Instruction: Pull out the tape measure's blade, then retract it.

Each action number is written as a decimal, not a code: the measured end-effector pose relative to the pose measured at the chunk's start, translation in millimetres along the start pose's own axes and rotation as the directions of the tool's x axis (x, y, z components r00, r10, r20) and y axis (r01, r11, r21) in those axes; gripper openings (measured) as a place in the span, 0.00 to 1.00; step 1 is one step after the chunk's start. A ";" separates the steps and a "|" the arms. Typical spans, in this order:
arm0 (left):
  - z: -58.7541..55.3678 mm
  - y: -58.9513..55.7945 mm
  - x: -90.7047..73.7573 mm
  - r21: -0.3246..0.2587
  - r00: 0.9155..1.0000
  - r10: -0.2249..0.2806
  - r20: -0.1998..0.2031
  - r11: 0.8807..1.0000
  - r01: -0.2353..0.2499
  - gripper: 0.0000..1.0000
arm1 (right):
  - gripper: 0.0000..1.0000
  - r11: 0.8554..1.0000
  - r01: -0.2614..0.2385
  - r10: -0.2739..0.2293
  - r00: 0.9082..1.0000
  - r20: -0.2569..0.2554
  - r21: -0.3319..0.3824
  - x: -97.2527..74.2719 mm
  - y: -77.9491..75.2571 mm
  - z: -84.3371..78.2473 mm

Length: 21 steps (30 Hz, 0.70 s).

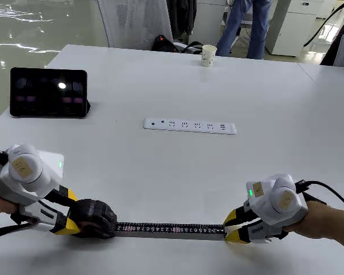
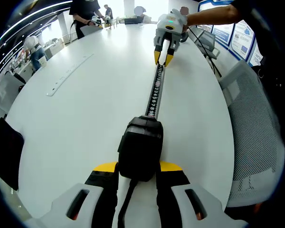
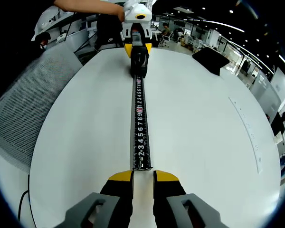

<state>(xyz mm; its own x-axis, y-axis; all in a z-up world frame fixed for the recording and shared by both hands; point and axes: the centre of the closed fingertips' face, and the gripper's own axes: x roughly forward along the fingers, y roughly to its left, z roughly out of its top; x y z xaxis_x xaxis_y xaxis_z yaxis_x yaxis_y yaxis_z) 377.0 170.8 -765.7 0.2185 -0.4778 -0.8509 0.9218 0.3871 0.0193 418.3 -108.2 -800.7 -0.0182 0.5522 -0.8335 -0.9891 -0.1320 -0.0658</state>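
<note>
A black tape measure case (image 1: 94,217) is clamped by the left gripper (image 1: 70,212) on a white table (image 1: 160,166). Its extended dark blade (image 1: 172,230), printed with white numerals 2 to 9, is pinched at the tip by the right gripper (image 1: 232,227).

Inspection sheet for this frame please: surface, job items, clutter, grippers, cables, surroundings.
Surface: white table, no spills seen.
Job's things: black tape measure case on the table; blade drawn out flat along it.
Clutter: power strip, propped tablet, paper cup, all apart from the blade.
Grippers: left gripper shut on the tape measure case; right gripper shut on the blade's end.
Cables: cable trails from the right gripper.
Surroundings: person standing beyond the table; mesh chair beside it.
</note>
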 end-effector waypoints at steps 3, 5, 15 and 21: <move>-0.1 1.3 -1.1 0.005 1.000 0.008 -0.005 1.000 -0.008 0.27 | 0.15 1.000 0.003 -0.003 1.000 0.009 0.009 -4.0 -0.2 1.2; -0.4 1.8 -2.1 0.002 1.000 0.012 -0.007 1.000 -0.012 0.28 | 0.17 1.000 0.006 -0.006 1.000 0.008 0.010 -5.7 -0.1 1.5; -7.2 0.8 -10.7 -0.035 0.999 0.036 -0.029 0.999 -0.037 0.37 | 0.34 0.999 0.010 -0.011 1.000 0.002 0.037 -14.7 6.1 -1.1; -9.6 -5.5 -14.0 -0.058 0.998 0.053 -0.025 0.997 -0.054 0.46 | 0.41 0.998 0.026 -0.026 1.000 -0.002 0.056 -19.8 7.5 -2.4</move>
<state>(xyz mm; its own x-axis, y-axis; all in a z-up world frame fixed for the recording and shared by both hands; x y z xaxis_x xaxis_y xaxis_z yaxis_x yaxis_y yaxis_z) 365.8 182.9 -759.0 0.2586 -0.4371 -0.8615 0.8884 0.4578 0.0344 411.6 -122.1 -786.0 0.0078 0.5540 -0.8325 -0.9959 -0.0710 -0.0566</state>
